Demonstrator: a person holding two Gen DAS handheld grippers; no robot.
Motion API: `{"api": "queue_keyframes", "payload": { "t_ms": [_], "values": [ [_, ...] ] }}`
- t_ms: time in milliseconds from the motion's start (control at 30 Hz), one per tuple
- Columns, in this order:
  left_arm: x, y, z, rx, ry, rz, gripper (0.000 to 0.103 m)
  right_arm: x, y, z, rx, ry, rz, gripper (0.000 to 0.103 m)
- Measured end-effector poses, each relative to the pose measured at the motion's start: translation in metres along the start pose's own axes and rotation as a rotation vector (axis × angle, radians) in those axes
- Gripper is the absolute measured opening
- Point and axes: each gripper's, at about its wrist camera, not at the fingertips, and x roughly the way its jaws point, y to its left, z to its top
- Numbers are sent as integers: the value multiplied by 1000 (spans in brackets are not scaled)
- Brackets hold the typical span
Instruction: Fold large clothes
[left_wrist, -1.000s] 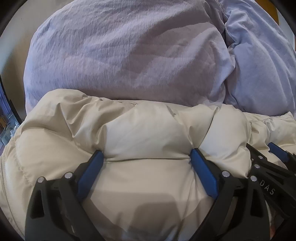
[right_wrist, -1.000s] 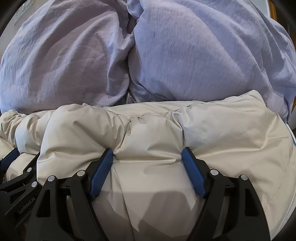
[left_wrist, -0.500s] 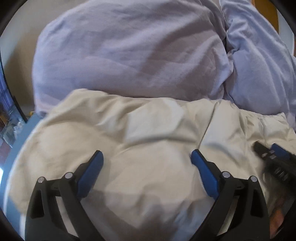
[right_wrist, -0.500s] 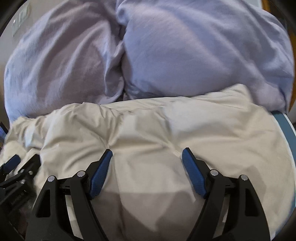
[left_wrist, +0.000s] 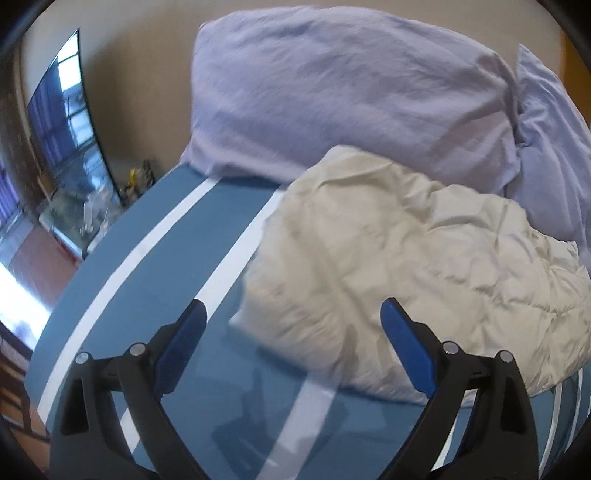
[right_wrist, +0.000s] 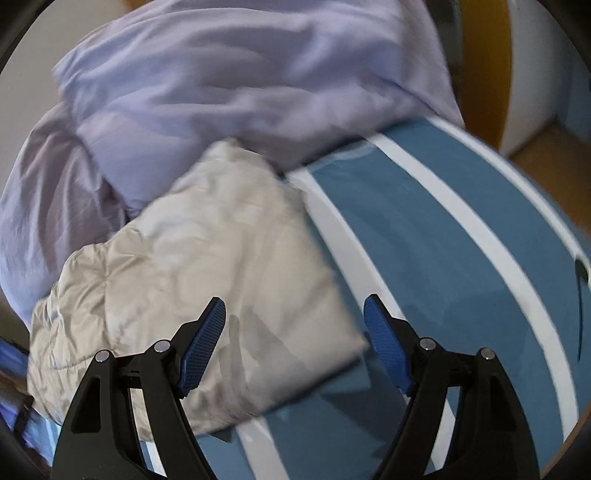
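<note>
While my left gripper (left_wrist: 291, 343) hangs above the striped bedsheet (left_wrist: 155, 266), its fingers (left_wrist: 404, 345) are spread wide and grasp nothing. My right gripper (right_wrist: 295, 341) is likewise released, its fingers (right_wrist: 386, 350) apart over the near corner of the cream puffer jacket (right_wrist: 207, 280). The jacket (left_wrist: 413, 266) lies folded in a puffy bundle on the bed, its far edge against the two lilac pillows (left_wrist: 351, 92), with blue-and-white sheet bare on either side.
</note>
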Motion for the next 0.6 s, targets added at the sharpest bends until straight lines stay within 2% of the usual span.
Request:
{"api": "queue_keyframes", "payload": {
  "t_ms": [133, 300, 500, 600],
  "values": [
    [5, 13, -13, -33, 50, -19, 95, 9, -24, -9, 99, 72, 89, 79],
    [31, 12, -21, -105, 132, -76, 93, 17, -25, -9, 136, 98, 170, 79],
    [49, 6, -13, -161, 143, -123, 92, 29, -21, -8, 143, 105, 199, 77],
    [55, 4, -8, -184, 140, -135, 87, 34, -24, -9, 160, 109, 223, 73]
  ]
}}
